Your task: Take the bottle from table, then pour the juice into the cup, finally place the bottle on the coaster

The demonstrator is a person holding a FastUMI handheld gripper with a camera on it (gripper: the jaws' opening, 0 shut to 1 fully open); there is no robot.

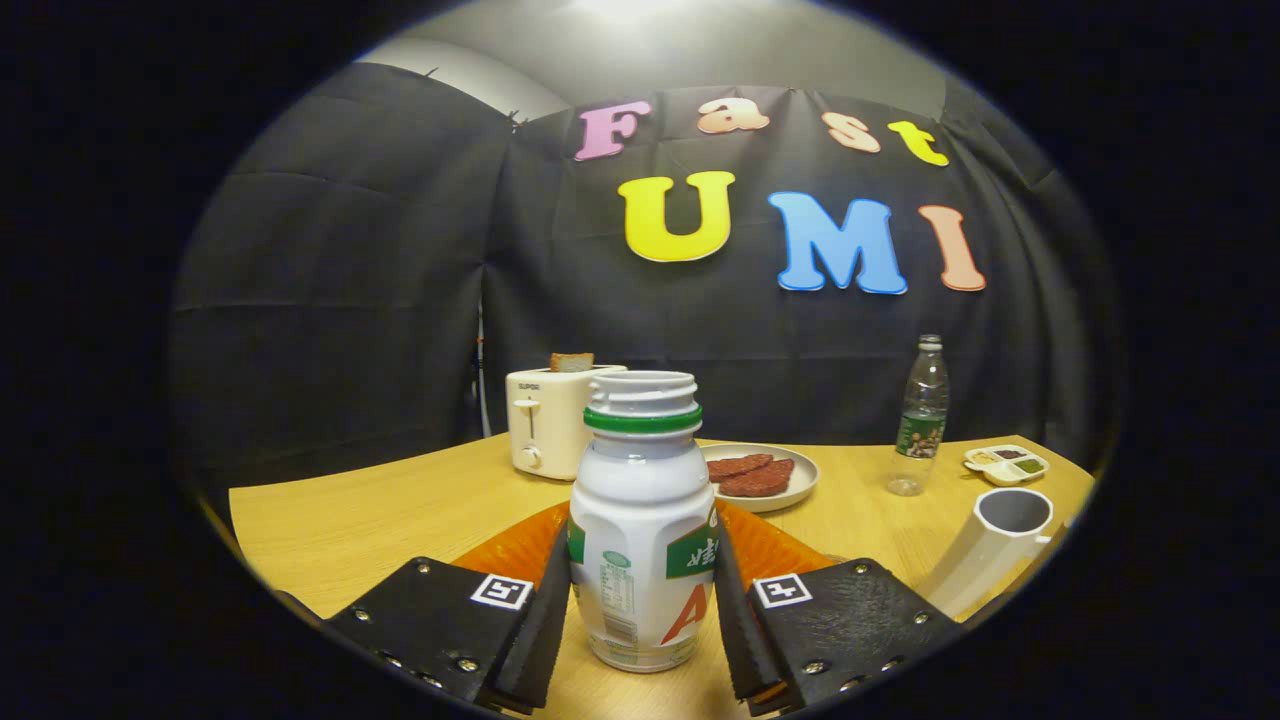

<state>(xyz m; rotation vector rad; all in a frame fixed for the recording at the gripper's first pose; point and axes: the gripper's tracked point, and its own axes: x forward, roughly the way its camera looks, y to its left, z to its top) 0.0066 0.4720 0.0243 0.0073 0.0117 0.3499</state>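
The jaws of the gripper [640, 600] are pressing in on either side of the white bottle [640, 530], both fingers [540, 610] lying against its lower body, so it is being gripped upright with its base at or just over the worktop [350, 520]; I cannot tell which. Its cap is off, and a green ring is sitting below the open neck. Just behind the bottle an orange coaster [770, 550] is peeking out on both sides, partly hidden by it. Off to the right of the fingers, a white cup [1000, 545] is standing close by, mouth open. Beyond the coaster, a plate [765, 478] is holding reddish slices. To its left a cream toaster [552, 420] is showing a slice of toast [572, 361] in its slot. Further right a clear water bottle [922, 415] is standing, and near it a small divided dish [1006, 465].
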